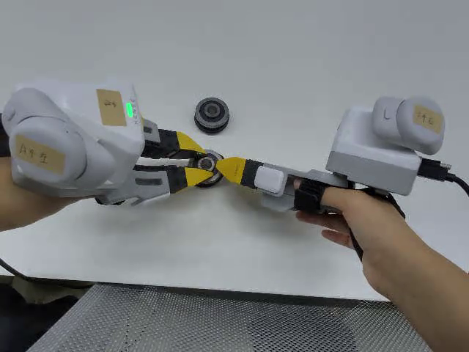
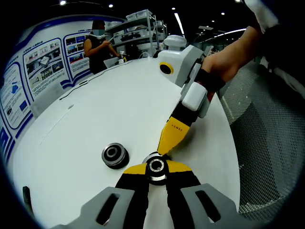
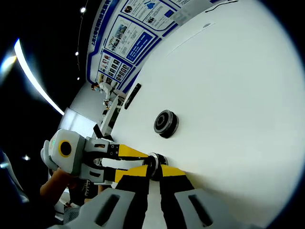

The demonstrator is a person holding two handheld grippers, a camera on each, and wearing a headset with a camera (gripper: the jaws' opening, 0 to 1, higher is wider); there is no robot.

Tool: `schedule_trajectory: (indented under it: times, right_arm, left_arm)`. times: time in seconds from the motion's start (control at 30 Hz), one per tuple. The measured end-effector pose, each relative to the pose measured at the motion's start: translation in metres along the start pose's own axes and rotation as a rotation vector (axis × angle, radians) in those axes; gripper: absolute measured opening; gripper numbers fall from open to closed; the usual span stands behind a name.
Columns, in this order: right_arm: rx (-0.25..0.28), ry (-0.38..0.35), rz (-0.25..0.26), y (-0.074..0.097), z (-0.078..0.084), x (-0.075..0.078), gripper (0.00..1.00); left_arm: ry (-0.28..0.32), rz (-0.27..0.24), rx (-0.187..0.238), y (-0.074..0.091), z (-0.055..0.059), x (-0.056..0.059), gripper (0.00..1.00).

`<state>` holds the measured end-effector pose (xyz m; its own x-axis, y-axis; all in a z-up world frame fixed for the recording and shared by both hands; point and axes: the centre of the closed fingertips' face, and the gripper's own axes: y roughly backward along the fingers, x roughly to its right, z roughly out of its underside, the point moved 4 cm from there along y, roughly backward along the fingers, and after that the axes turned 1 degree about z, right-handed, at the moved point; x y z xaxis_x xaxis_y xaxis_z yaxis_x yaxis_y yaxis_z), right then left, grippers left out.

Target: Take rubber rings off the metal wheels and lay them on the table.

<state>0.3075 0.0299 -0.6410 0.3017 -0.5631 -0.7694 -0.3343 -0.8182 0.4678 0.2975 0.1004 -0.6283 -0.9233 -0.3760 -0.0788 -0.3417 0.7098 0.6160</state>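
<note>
A small metal wheel (image 1: 211, 167) with a black rubber ring is held just above the white table (image 1: 293, 66). My left gripper (image 1: 198, 161) is shut on the wheel (image 2: 156, 166), with one yellow tip on each side. My right gripper (image 1: 229, 169) comes in from the right, and its yellow tips are shut on the ring at the wheel's edge (image 3: 154, 160). In the left gripper view the right gripper (image 2: 163, 147) reaches down to the wheel. A second wheel (image 1: 212, 115), with its ring on, lies flat on the table behind; I also see this second wheel (image 2: 115, 155) from the left gripper.
The table's front edge (image 1: 220, 290) runs below the grippers, with a metal mesh surface (image 1: 220, 323) beyond it. Across the room a person (image 2: 97, 45) stands by shelving and wall posters.
</note>
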Motion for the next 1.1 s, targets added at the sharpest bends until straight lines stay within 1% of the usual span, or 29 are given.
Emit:
schedule_trajectory:
  times: [0.17, 0.3, 0.6, 0.8, 0.87, 1.0, 1.1]
  right_arm:
    - [-0.007, -0.015, 0.002, 0.0001, 0.0, 0.0019, 0.07]
    - [-0.016, -0.049, 0.006, 0.0001, -0.0002, 0.0043, 0.04]
    - [-0.021, -0.052, 0.011, 0.0013, 0.0008, 0.0032, 0.02]
    - [-0.016, -0.013, 0.025, 0.0021, 0.0007, 0.0008, 0.01]
    - [-0.013, 0.03, 0.034, 0.0025, 0.0008, -0.0007, 0.01]
    - [-0.011, 0.041, 0.042, 0.0033, 0.0007, -0.002, 0.01]
    - [-0.012, 0.072, 0.049, 0.0037, 0.0006, -0.0041, 0.01]
  left_arm:
    - [0.0, 0.002, 0.0, 0.0, 0.0001, -0.0002, 0.13]
    - [-0.001, 0.004, -0.001, 0.0, 0.0001, -0.0002, 0.13]
    - [-0.002, 0.003, -0.003, 0.0001, 0.0003, -0.0001, 0.13]
    - [0.002, 0.001, -0.005, 0.0, 0.0002, 0.0, 0.13]
    - [0.003, 0.001, -0.005, 0.0, 0.0002, -0.0001, 0.13]
    - [0.004, 0.0, -0.004, 0.0, 0.0002, -0.0001, 0.13]
    - [0.008, -0.003, -0.003, -0.0001, 0.0002, 0.0002, 0.13]
